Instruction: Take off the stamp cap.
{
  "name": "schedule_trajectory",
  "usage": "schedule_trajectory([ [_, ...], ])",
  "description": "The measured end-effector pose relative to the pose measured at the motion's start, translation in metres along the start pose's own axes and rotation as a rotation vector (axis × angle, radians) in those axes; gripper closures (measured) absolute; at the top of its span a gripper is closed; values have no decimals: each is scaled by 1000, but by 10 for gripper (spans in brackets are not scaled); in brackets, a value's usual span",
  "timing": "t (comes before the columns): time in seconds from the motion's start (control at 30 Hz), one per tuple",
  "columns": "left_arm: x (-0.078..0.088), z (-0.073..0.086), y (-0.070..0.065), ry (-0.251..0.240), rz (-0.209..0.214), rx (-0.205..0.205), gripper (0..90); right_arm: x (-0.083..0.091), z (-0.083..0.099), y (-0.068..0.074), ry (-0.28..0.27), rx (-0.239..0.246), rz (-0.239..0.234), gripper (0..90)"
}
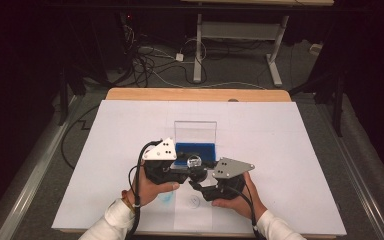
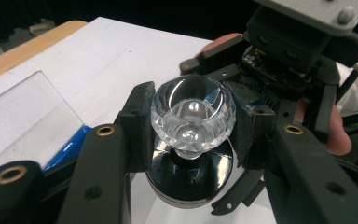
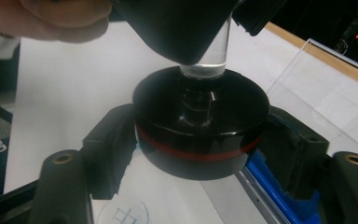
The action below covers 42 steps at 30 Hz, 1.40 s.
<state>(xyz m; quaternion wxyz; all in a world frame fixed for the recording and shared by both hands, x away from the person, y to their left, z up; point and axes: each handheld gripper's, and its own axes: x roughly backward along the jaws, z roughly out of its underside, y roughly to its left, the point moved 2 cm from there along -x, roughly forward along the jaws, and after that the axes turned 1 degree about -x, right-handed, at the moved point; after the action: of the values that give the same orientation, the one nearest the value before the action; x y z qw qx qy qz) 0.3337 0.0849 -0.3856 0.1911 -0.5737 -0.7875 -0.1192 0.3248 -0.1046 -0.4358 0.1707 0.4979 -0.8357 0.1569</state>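
Your left gripper [image 2: 191, 140] is clamped on the faceted crystal ball [image 2: 193, 116]; the left gripper view shows its facets, which the high view blurs to a glint. Your right gripper [image 3: 198, 154] grips the black base [image 3: 200, 121] with its red band, plain in the right gripper view. The piece [image 1: 195, 162] is held just above the white sheet [image 1: 290, 150], at the near edge of the blue-lined clear case [image 1: 195, 134]. Beyond the wooden table edge [image 1: 130, 94], cables [image 1: 150, 60] cross a dim floor. The piece stands upright, ball over base.
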Motion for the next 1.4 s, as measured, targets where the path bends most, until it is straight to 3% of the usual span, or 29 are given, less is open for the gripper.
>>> schedule_trajectory([
  [0.03, 0, 0, 0, -6, 1, 3, 543, 1, 1, -1, -1, -3, -1, 367],
  [0.3, 1, 1, 0, -23, 10, 24, 544, 4, 1, 0, 0, 15, 7, 379],
  [0.47, 0, 2, -1, -4, 18, 30, 544, 6, -4, 3, 81, 40, 13, 386],
  [0.53, -1, 2, -1, -2, 21, 32, 544, 6, -4, 3, 77, 38, 8, 387],
  [0.57, -1, 2, -1, 1, 22, 27, 544, 7, -4, 3, 98, 60, 14, 387],
  [0.83, -3, 4, 2, 0, 45, 55, 545, 9, -2, 2, 113, 54, 11, 387],
  [1.03, -8, 3, -3, 28, 19, 21, 546, 8, 1, 2, 130, 51, 11, 388],
  [1.27, -10, 1, -8, 33, -13, -9, 546, 7, 4, -2, 114, -19, -35, 388],
  [1.4, -11, 1, -11, 34, -35, -34, 546, 7, 4, -2, 113, -23, -38, 387],
])
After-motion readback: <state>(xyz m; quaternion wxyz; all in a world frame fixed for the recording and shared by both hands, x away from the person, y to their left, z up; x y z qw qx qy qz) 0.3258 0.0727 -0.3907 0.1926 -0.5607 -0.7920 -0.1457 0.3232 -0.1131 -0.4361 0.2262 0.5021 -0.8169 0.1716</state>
